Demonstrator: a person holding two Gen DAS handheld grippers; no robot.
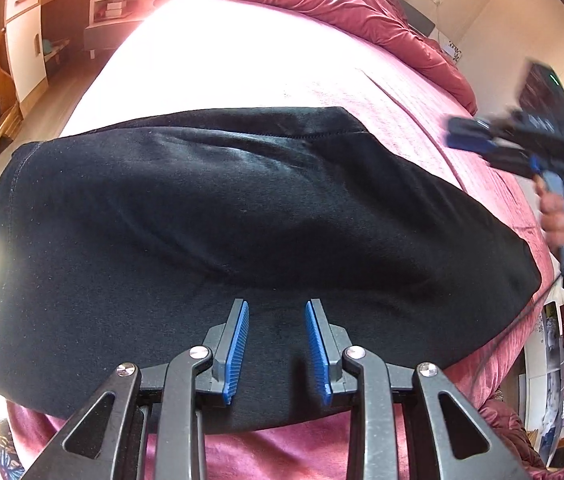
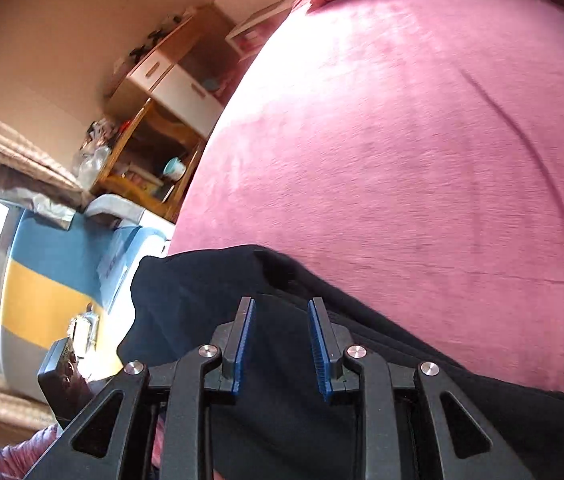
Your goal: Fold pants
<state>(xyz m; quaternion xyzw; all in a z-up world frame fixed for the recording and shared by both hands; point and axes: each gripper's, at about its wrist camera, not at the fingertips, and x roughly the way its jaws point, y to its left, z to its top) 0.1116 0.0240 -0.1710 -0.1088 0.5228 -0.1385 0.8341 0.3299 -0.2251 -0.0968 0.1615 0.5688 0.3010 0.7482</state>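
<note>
- Across the near edge of the bed (image 1: 266,64), I see the black pants (image 1: 210,232) lying as a broad folded slab on the pink cover, one hemmed end toward the bed's left edge.
- My left gripper (image 1: 277,350) hovers low over the near border of the pants, its jaws apart with dark cloth showing in the gap; I cannot tell whether the blue pads (image 1: 238,350) touch the fabric.
- From the left wrist view, my right gripper (image 1: 467,136) sits beyond the pants' right end, over the bed's right edge, smeared by motion blur. Its blue tips look close together there, but the blur leaves that unclear.
- The hand (image 1: 559,216) holding it is half cut off by the frame edge.
- The right wrist view settles it: the right gripper's jaws stand apart with nothing between them, above a rumpled end of the pants.
- That end seems to reach the bed's left edge in this view, though the black cloth merges with the gripper body lower down, so I cannot trace its outline.
- A crumpled red duvet (image 1: 345,4) lies along the far edge of the bed.
- Sun glare washes out the far left part of the bed cover.
- A wooden desk with white drawers (image 2: 170,80) stands past the bed; items on its shelves are too small to make out.
</note>
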